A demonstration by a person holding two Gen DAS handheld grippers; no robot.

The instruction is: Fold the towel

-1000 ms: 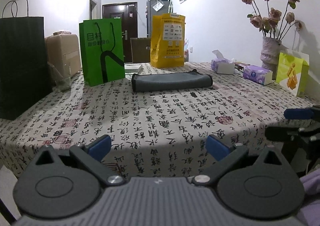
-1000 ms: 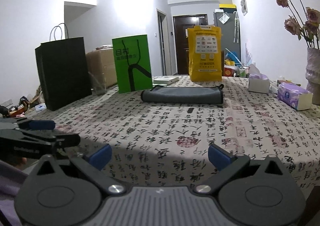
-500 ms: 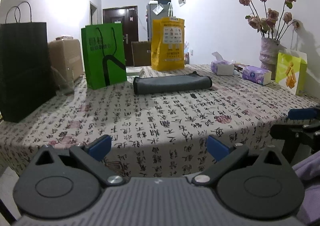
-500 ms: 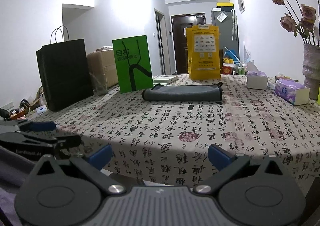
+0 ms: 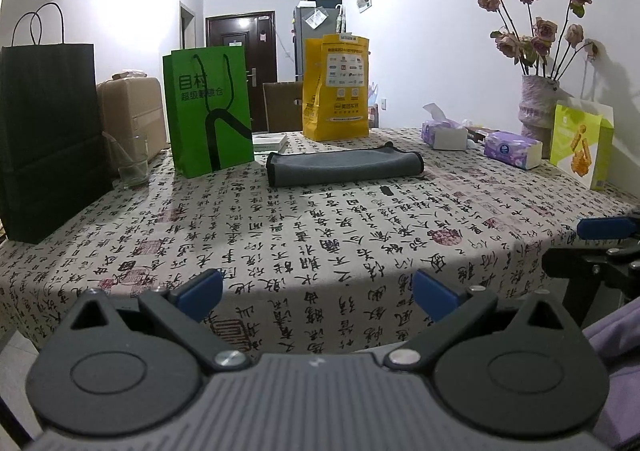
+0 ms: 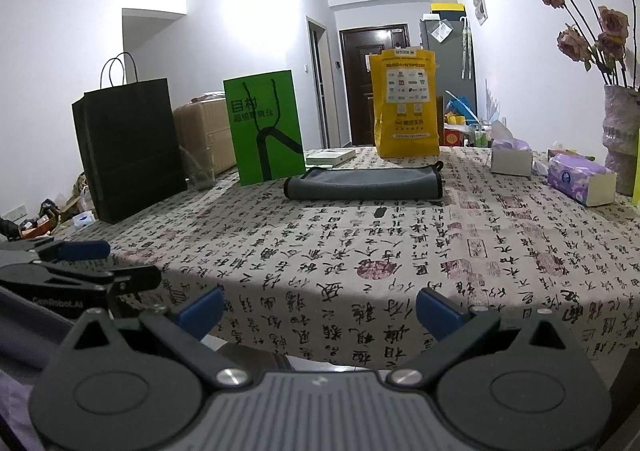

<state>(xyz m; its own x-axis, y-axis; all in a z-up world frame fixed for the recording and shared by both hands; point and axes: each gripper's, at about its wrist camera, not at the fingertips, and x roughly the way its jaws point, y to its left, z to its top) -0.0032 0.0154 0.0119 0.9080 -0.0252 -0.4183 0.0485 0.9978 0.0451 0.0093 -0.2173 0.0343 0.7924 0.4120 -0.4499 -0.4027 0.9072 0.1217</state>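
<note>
At the near table edge you hold both grippers side by side, off the cloth. Your left gripper (image 5: 316,293) has its fingers spread wide with nothing between them, and your right gripper (image 6: 318,309) is spread the same way. Far across the table (image 5: 320,235), well apart from both, the grey towel (image 5: 344,168) lies folded flat, its black-trimmed edges showing. A green bag (image 5: 208,111) stands just left of it, a yellow bag (image 5: 336,87) behind it, and tissue packs (image 5: 512,149) sit off to its right.
</note>
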